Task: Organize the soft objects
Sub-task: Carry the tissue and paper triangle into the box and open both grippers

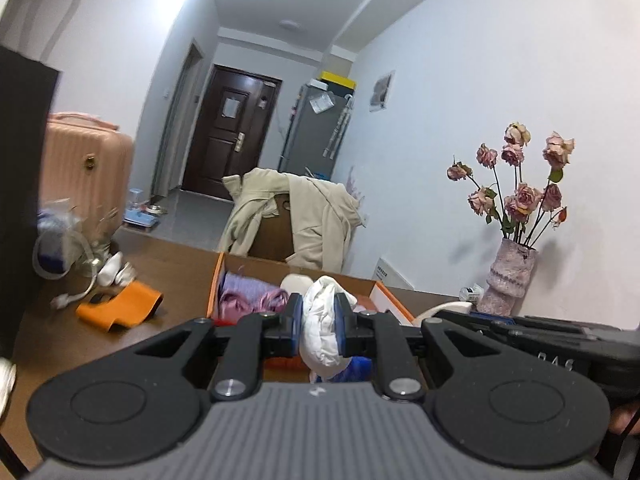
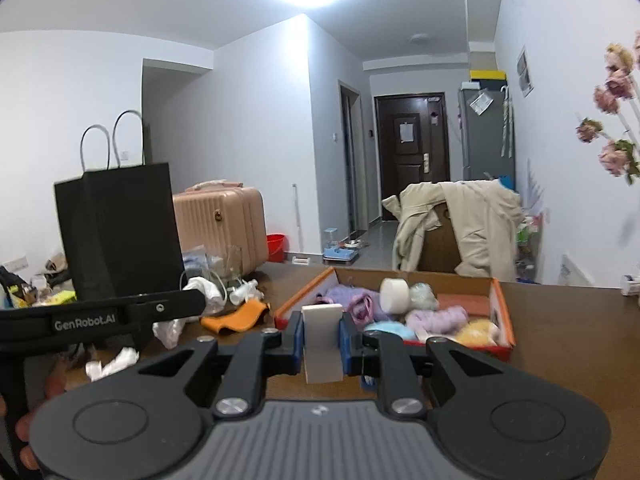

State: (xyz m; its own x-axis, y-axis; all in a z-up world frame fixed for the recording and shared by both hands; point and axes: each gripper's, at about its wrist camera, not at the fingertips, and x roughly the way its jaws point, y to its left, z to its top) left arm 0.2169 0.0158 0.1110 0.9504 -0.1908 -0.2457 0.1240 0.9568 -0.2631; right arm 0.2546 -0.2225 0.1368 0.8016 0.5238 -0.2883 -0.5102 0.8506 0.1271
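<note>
My left gripper (image 1: 319,322) is shut on a crumpled white cloth (image 1: 324,332) and holds it just in front of the orange cardboard box (image 1: 218,276). The box holds purple knitted pieces (image 1: 248,294) and a white round thing (image 1: 296,282). My right gripper (image 2: 321,342) is shut on a white rectangular sponge block (image 2: 322,342), held upright before the same box (image 2: 502,312). In the right wrist view the box holds purple (image 2: 438,318), yellow (image 2: 480,332) and light blue (image 2: 390,330) soft items and a white roll (image 2: 394,295).
A brown table (image 2: 568,344) carries an orange pouch (image 1: 120,310), a black paper bag (image 2: 120,236), crumpled white wraps (image 2: 112,364) and a vase of dried roses (image 1: 508,276). A chair with a beige coat (image 1: 304,220) stands beyond the table. A pink suitcase (image 2: 224,224) stands left.
</note>
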